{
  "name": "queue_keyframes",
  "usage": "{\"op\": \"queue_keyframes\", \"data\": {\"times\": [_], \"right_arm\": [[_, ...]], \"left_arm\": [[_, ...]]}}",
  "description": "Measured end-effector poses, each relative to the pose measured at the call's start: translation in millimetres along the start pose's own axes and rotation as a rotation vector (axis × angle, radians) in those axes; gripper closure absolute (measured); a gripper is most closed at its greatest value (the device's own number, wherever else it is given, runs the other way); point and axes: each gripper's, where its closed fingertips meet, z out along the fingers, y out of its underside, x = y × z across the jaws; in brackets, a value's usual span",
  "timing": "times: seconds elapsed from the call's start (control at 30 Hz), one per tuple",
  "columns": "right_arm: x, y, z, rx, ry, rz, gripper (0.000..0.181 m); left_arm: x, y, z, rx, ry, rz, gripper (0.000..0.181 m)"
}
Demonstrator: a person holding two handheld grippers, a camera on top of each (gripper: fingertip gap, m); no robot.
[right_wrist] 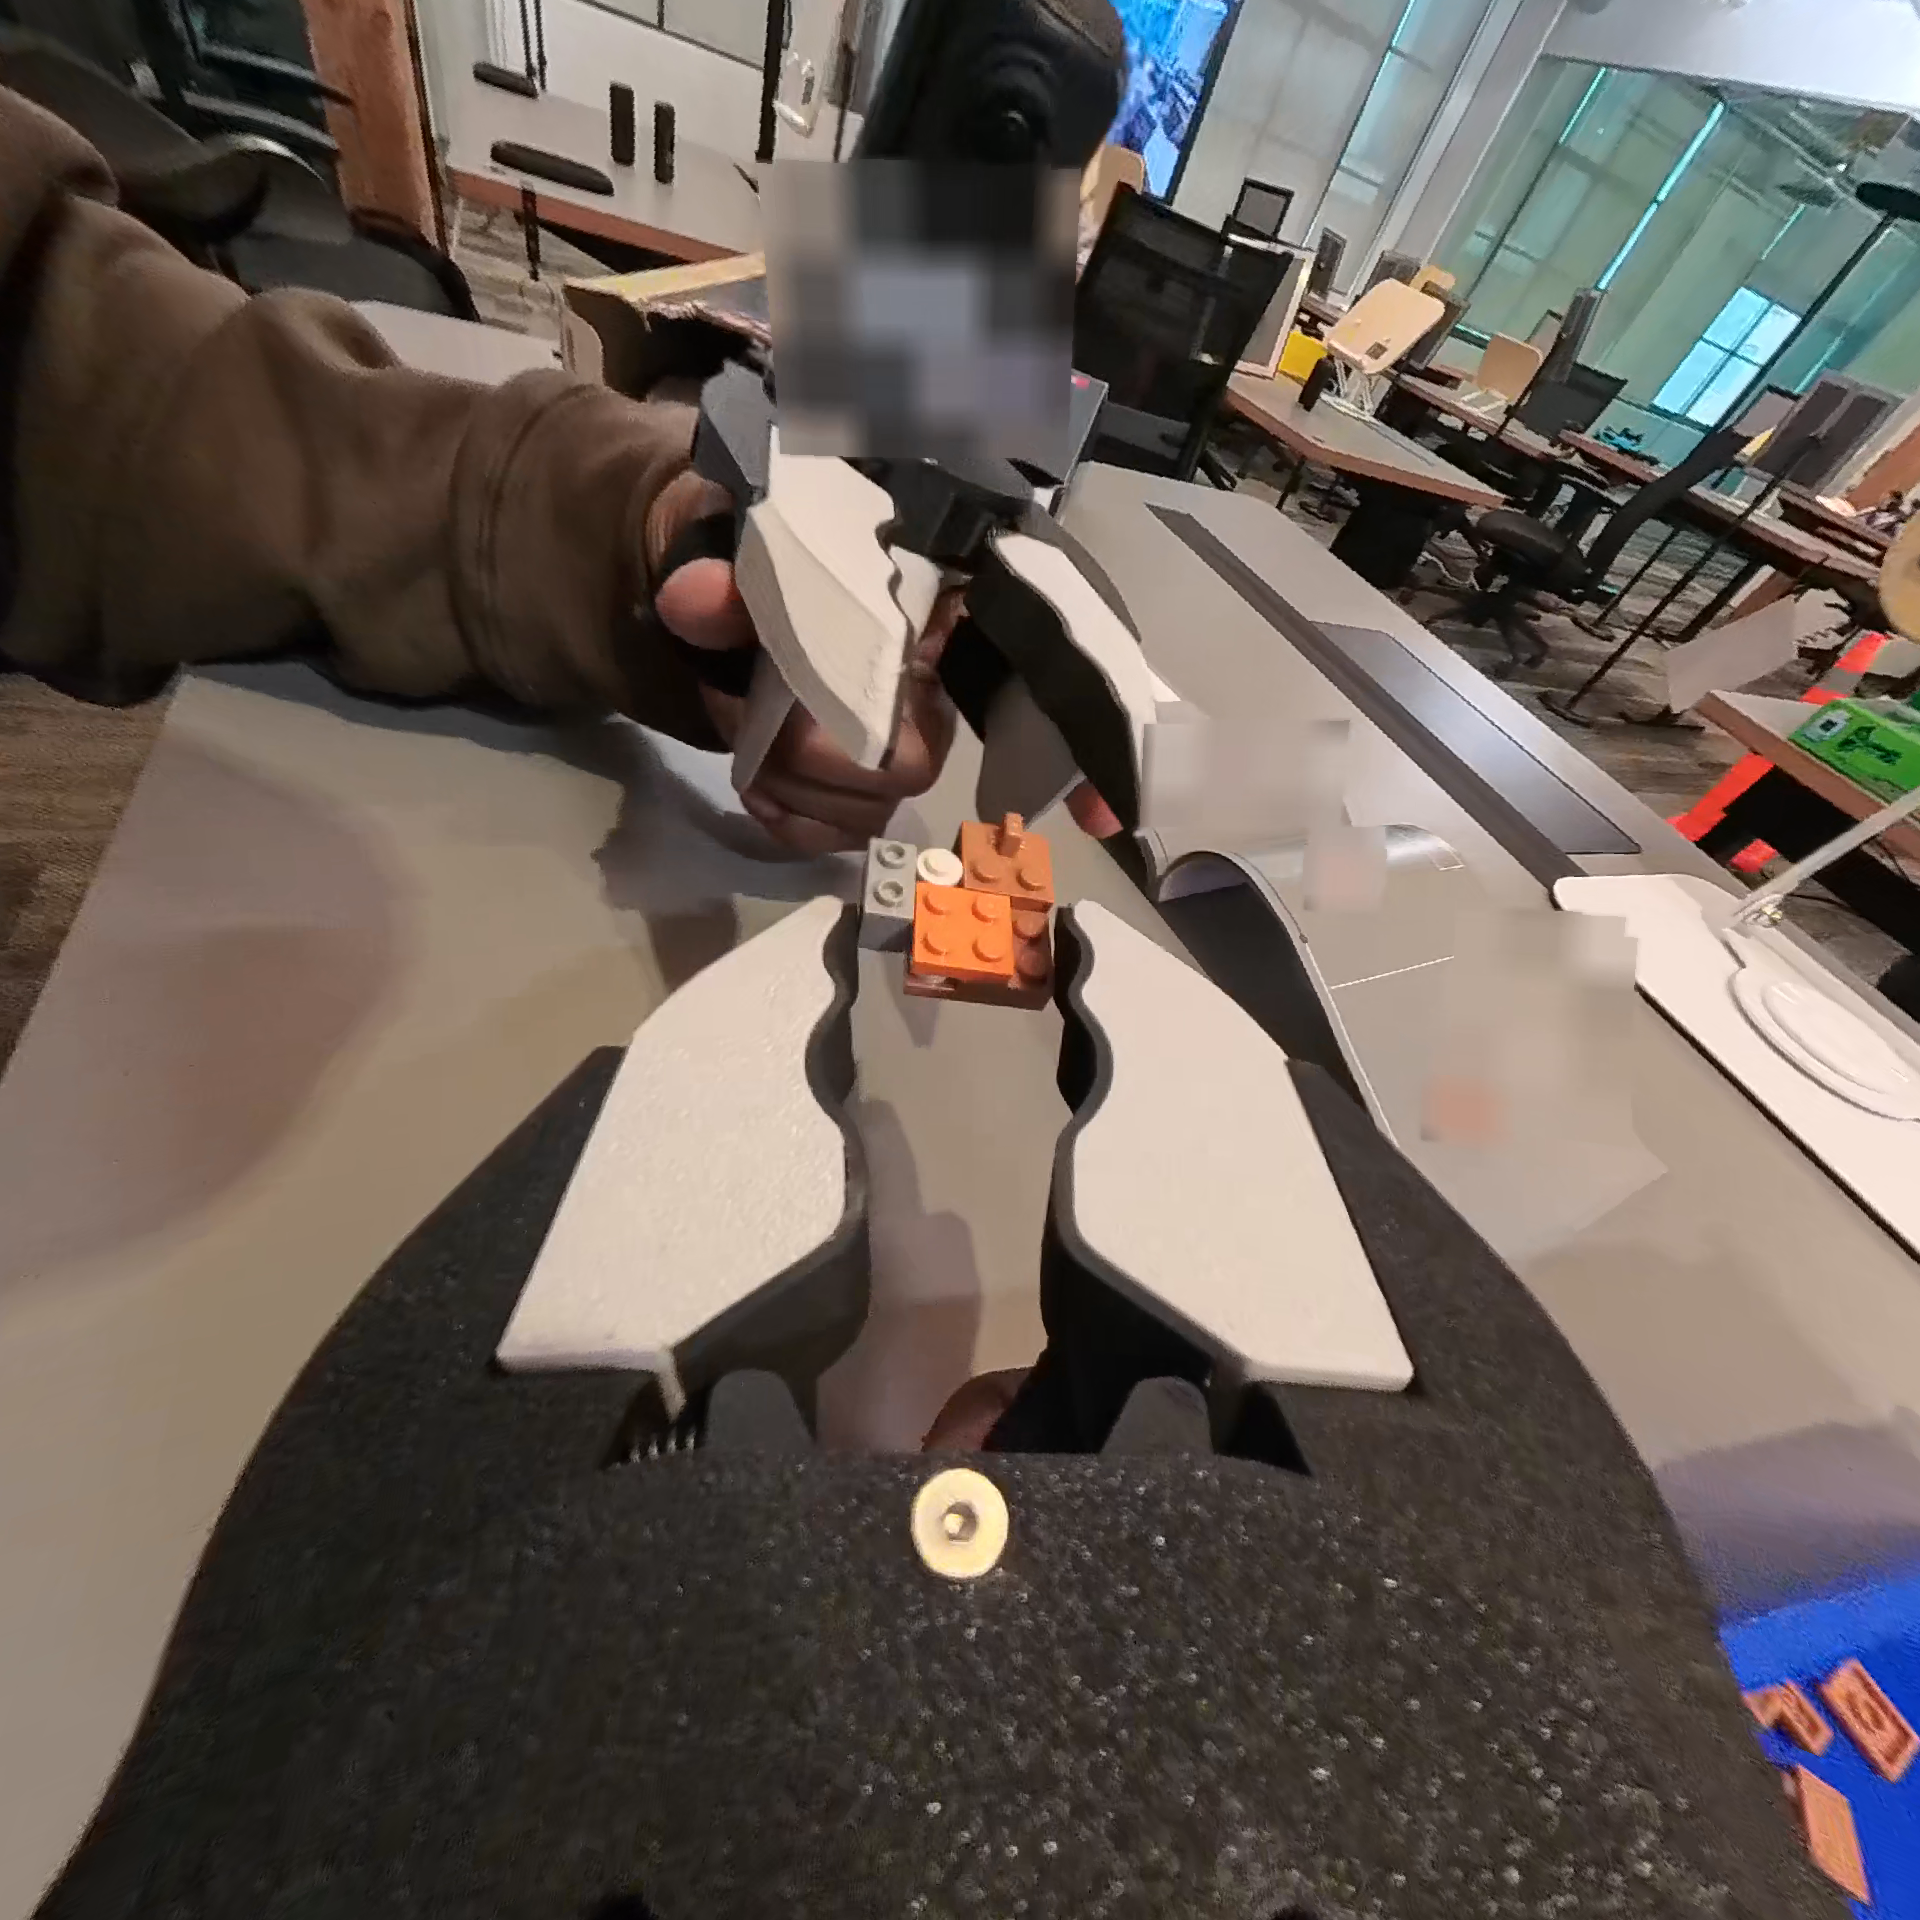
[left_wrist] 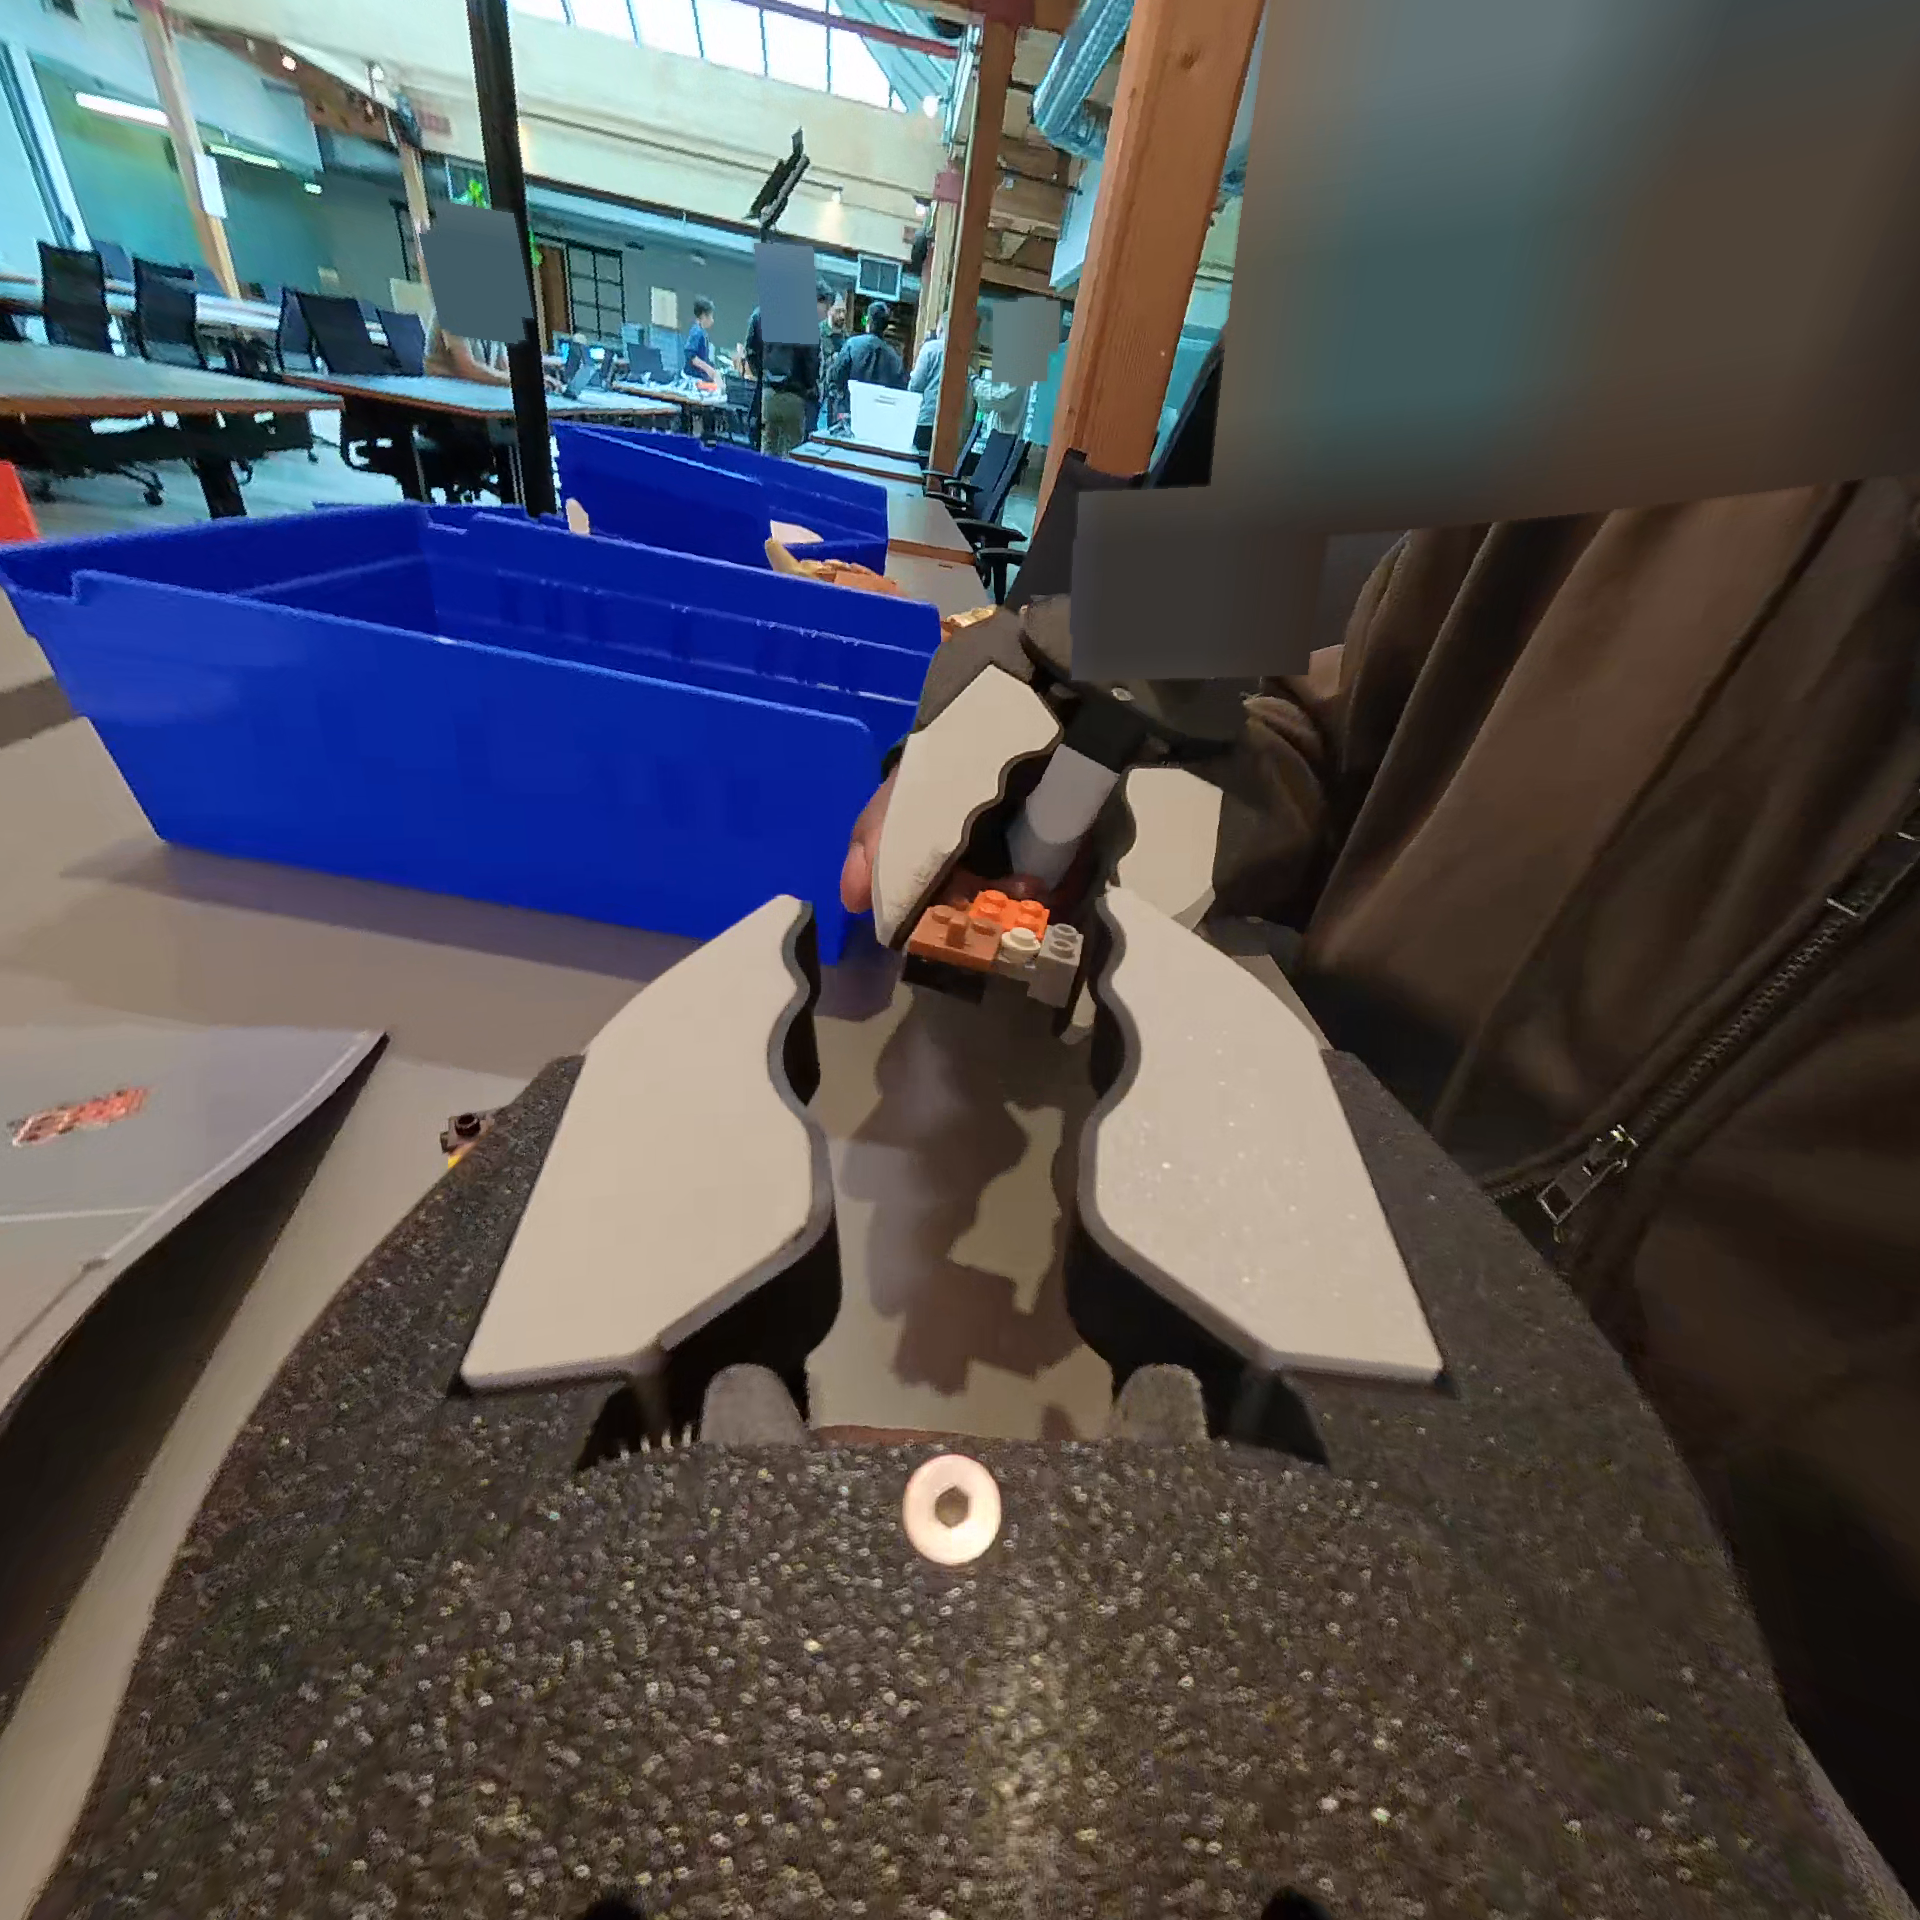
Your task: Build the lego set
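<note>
A small lego assembly (left_wrist: 992, 935) (right_wrist: 966, 925) has an orange 2x2 plate on brown plates, a grey brick and a white round stud. It is lifted slightly above the grey table (left_wrist: 260, 935). My right gripper (right_wrist: 951, 920) has its fingertips against the assembly's two sides and holds it; it also shows in the left wrist view (left_wrist: 1023, 883), coming from above. My left gripper (left_wrist: 956, 925) is open, its tips either side of the assembly's near end. In the right wrist view the left gripper (right_wrist: 904, 790) hangs just beyond the assembly.
Blue bins (left_wrist: 468, 727) stand on the table to the left. An instruction booklet (left_wrist: 156, 1143) (right_wrist: 1247, 883) lies open beside the work spot, with a small dark piece (left_wrist: 464, 1127) near it. A blue bin of brown pieces (right_wrist: 1860, 1725) and a white tray (right_wrist: 1683, 935) are on the right. Only a small space, under 4 cm, lies between the two pairs of fingers.
</note>
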Motion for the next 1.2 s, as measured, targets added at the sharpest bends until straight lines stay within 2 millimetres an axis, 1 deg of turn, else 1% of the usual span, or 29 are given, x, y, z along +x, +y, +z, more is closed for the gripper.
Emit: {"op": "queue_keyframes", "data": {"times": [0.13, 0.4, 0.6, 0.7, 0.83, 1.0, 1.2], "right_arm": [[-2, -2, -1, 0.012, -0.021, 0.015, 0.145], [-5, -4, -2, 0.029, -0.038, 0.011, 0.145], [-5, -5, -2, 0.035, -0.046, 0.016, 0.146], [-6, -3, -1, 0.025, -0.043, 0.006, 0.145], [-7, -2, -1, 0.021, -0.042, 0.002, 0.145], [-3, -2, -1, 0.019, -0.024, 0.016, 0.143], [4, 1, -2, -0.003, -0.006, 0.077, 0.141]], "left_arm": [[5, 0, 1, 0.001, 0.013, 0.049, 0.136], [12, 10, 6, -0.06, 0.027, 0.137, 0.138], [11, 15, 9, -0.087, 0.016, 0.16, 0.139], [12, 17, 9, -0.099, 0.024, 0.165, 0.146], [12, 18, 9, -0.115, 0.022, 0.175, 0.146], [8, 18, 8, -0.107, 0.014, 0.141, 0.147], [-3, 8, 0, -0.049, -0.029, 0.104, 0.147]]}}
